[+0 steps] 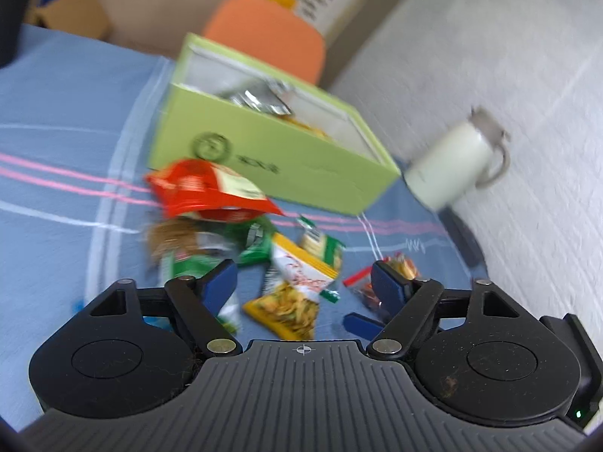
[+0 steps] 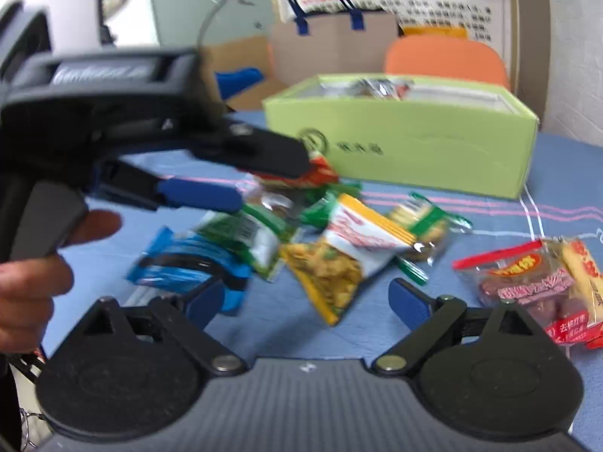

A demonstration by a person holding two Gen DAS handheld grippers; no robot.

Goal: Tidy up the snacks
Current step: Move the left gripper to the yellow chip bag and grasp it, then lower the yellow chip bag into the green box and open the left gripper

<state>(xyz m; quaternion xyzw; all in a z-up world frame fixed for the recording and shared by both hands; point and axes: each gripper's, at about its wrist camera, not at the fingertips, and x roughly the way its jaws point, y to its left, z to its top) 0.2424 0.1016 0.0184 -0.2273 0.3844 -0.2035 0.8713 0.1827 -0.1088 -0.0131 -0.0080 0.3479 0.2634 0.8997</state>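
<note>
While the left gripper hangs open over the snack packets scattered on the surface before the green box, the right gripper gapes empty; packets look light, crinkly, slippery, best pinched at a sealed edge.

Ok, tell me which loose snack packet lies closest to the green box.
The red packet. It lies right at the green box front wall, at the far end of the pile; the green, yellow and blue packets all lie farther from it.

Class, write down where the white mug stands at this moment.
In the left wrist view the white mug stands on the right, just past the right corner of the green box, beside the white wall.
</note>
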